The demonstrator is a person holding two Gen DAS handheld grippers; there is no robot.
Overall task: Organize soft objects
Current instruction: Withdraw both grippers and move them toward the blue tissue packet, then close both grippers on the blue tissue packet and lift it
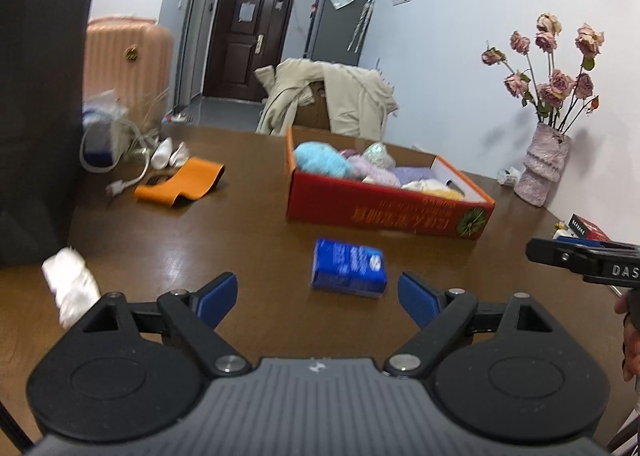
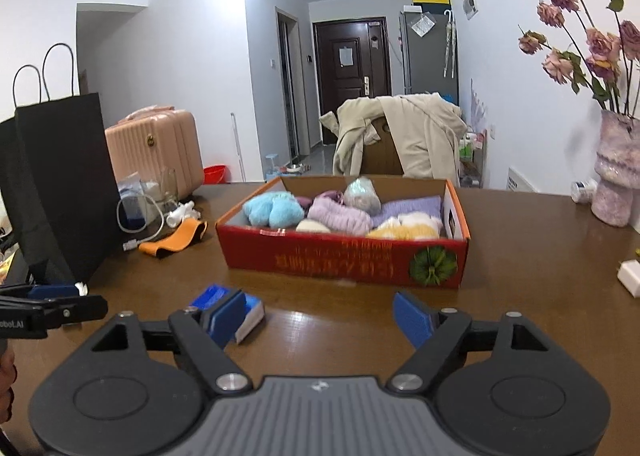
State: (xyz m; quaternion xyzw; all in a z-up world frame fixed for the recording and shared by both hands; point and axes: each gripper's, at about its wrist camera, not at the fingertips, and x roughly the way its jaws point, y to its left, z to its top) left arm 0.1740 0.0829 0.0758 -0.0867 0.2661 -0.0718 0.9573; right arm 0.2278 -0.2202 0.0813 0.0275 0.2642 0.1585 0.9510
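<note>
A red cardboard box (image 1: 384,212) (image 2: 344,256) stands on the brown table and holds several soft items: a light blue plush (image 2: 274,210), purple knits (image 2: 340,216), a yellow and white one (image 2: 408,228) and a wrapped bundle (image 2: 362,194). A blue tissue pack (image 1: 349,268) (image 2: 248,312) lies on the table in front of the box. My left gripper (image 1: 318,298) is open and empty, just before the pack. My right gripper (image 2: 320,318) is open and empty, with the pack beside its left finger. A white soft cloth (image 1: 70,286) lies at the left.
A black paper bag (image 2: 60,184) stands at the left. An orange band (image 1: 180,184), a white cable and a pouch lie behind it. A vase of dried roses (image 1: 542,164) (image 2: 614,176) stands at the right by the wall. A chair with a beige coat is beyond the table.
</note>
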